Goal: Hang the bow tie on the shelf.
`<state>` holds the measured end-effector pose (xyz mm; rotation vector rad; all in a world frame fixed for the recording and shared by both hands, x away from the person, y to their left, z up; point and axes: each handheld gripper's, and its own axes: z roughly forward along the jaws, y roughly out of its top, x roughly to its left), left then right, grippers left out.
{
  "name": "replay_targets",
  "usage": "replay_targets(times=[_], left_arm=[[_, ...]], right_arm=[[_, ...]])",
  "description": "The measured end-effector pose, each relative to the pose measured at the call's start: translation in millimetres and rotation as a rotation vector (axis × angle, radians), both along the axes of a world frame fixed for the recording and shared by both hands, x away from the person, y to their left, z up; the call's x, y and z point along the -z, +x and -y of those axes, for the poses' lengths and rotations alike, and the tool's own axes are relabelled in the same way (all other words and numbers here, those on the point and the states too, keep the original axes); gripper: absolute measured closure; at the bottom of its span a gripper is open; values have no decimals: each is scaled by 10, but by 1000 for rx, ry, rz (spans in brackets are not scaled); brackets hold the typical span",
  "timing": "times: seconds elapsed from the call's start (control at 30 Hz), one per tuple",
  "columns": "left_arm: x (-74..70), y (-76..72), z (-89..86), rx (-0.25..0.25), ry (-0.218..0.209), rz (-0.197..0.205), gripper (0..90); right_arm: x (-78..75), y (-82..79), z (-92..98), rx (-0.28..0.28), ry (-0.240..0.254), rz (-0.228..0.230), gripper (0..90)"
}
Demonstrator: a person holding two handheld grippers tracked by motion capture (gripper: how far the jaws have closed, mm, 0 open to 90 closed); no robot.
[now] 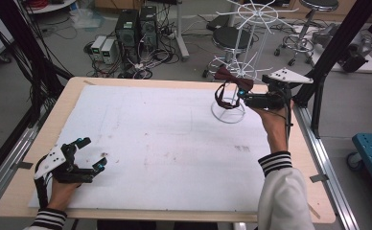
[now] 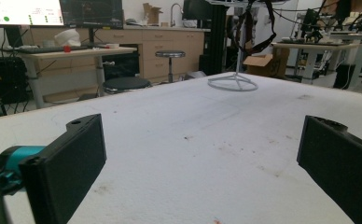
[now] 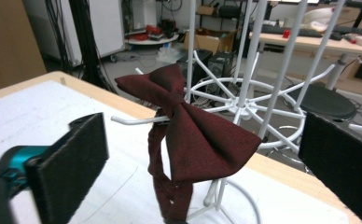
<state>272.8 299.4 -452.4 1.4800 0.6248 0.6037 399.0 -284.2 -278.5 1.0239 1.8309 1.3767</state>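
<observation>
Your right gripper [image 1: 241,96] stands wide open at upper right, jaws clear of the bow tie [image 3: 188,135] hanging on the white rack [image 3: 244,100]. Your left gripper [image 1: 90,153], lower left, gapes empty over the surface [image 1: 165,143].

White sleeve [image 1: 284,196] with black-striped cuffs, seemingly knitted

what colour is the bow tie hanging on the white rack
Dark maroon, a deep wine red. The bow tie shows best in the right gripper view.

A dark maroon fabric bow tie [image 3: 193,135] hangs by its neck strap from a lower prong of the white wire display stand [image 1: 244,43], tilted, wings spread, at the table's two o'clock corner.
</observation>
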Motion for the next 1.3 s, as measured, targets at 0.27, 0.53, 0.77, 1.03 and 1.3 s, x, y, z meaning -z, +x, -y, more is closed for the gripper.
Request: replay_targets(times=[0.27, 0.53, 0.77, 1.03, 1.3], left_arm=[[0, -1, 2, -3, -2, -1, 17], [1, -8, 10, -14, 3, 2, 17], [7, -31, 11, -42, 0, 17, 17], [10, -47, 12, -57, 0, 26, 17], [12, -55, 17, -62, 3, 35, 17]], right_arm=[[8, -117, 25, -12, 19, 24, 6], [137, -450, 97, -71, 58, 108, 6], [455, -825, 149, -110, 98, 135, 6], [1009, -1179, 116, -90, 131, 181, 6], [1403, -1264, 117, -56, 129, 181, 6]])
